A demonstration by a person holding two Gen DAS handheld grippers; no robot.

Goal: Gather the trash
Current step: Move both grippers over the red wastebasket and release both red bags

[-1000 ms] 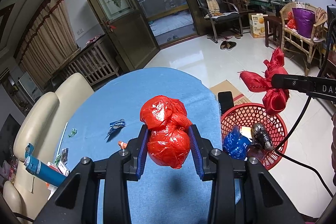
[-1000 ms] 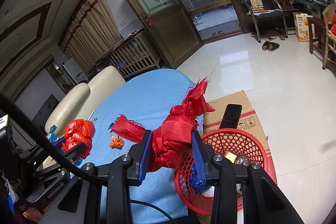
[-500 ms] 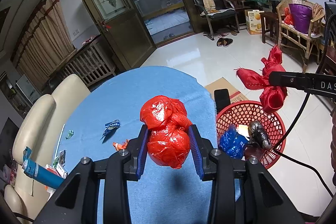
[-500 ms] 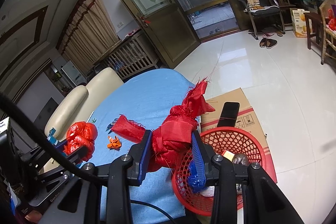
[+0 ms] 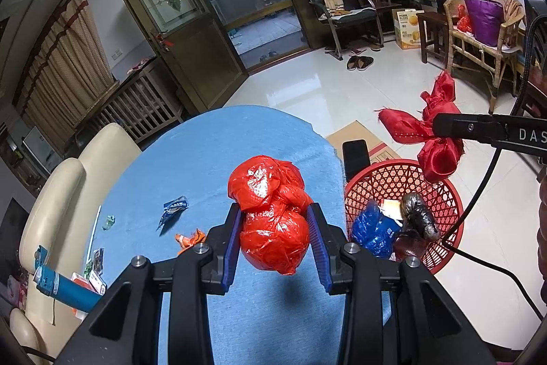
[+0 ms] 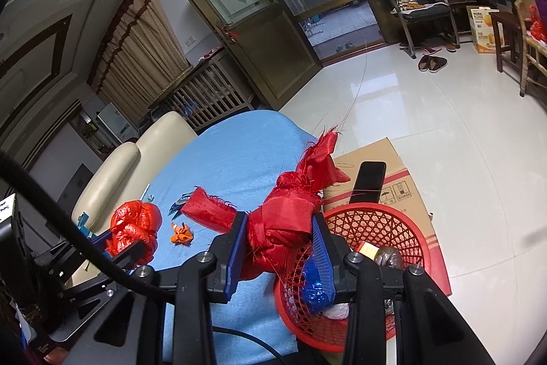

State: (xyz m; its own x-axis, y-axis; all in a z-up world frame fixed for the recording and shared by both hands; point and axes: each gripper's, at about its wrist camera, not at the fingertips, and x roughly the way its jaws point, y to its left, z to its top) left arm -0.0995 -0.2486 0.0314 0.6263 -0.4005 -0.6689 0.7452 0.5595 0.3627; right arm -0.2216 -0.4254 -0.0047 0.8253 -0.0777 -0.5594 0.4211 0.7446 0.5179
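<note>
My left gripper (image 5: 275,240) is shut on a knotted red plastic bag (image 5: 271,211), held above the blue table (image 5: 205,166). My right gripper (image 6: 280,248) is shut on a red knotted cloth bundle (image 6: 283,218), which hangs over the near rim of the red mesh basket (image 6: 362,224). From the left wrist view the same bundle (image 5: 434,139) hangs above the basket (image 5: 403,194), which holds a blue bag (image 5: 372,228) and a dark bag (image 5: 418,216). An orange wrapper (image 5: 189,238) and a blue wrapper (image 5: 172,209) lie on the table.
A cream sofa (image 5: 58,194) runs along the table's left side. A flattened cardboard box (image 6: 383,173) with a black phone (image 6: 369,180) on it lies beyond the basket. A blue tube (image 5: 65,288) and small packets sit at the table's near left edge. Glossy white floor spreads to the right.
</note>
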